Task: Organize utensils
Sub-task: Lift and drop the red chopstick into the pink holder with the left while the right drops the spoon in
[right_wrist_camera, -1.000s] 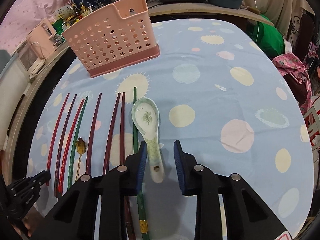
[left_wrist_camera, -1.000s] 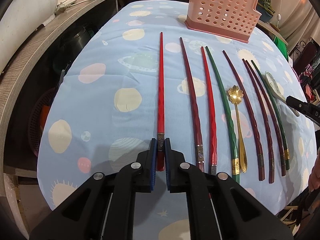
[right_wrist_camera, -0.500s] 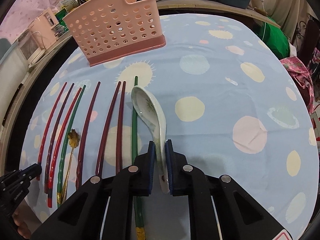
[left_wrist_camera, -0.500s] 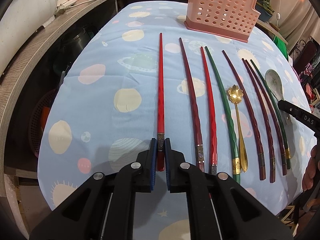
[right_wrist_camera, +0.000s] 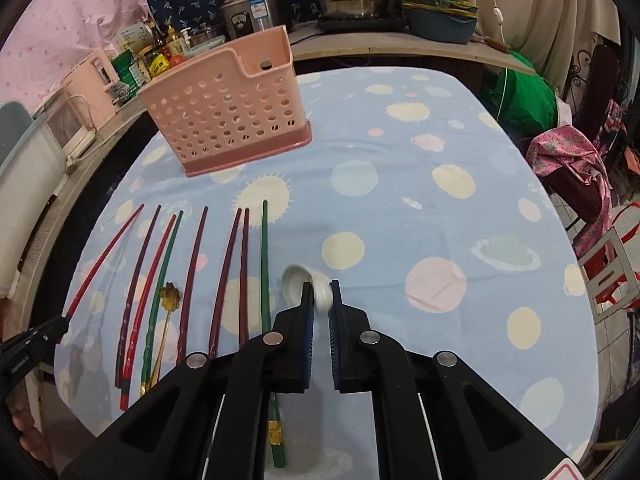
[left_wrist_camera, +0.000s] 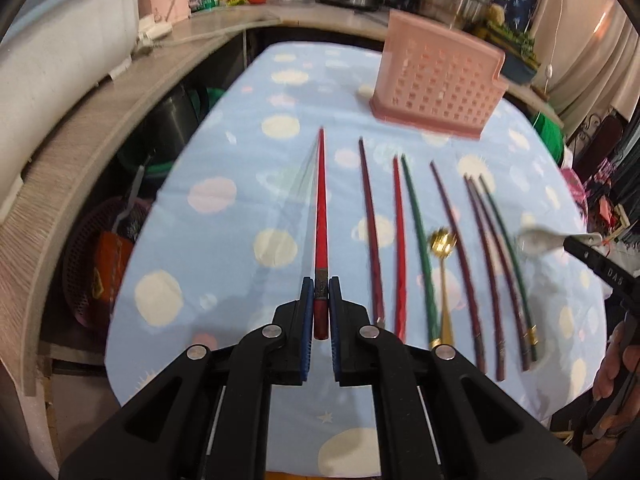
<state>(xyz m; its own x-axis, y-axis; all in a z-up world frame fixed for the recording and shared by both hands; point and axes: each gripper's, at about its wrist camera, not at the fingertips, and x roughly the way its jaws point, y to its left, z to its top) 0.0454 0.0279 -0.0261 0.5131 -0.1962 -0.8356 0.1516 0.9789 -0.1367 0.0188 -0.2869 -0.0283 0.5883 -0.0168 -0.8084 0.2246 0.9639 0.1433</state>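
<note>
Red chopstick (left_wrist_camera: 321,216) pinched in left claw (left_wrist_camera: 321,304), white spoon (right_wrist_camera: 307,285) in right claw (right_wrist_camera: 321,300), lettering perhaps "DAS".

I see a pale blue tablecloth (right_wrist_camera: 400,184) printed with cream, pink and mint planets and suns. Upper centre of my right view stands a pink perforated basket (right_wrist_camera: 228,108); lower left lie red, maroon and green chopsticks (right_wrist_camera: 192,276) and a gold spoon (right_wrist_camera: 170,294).

"DAS" in white on the right hand-held gripper (left_wrist_camera: 576,245)
</note>
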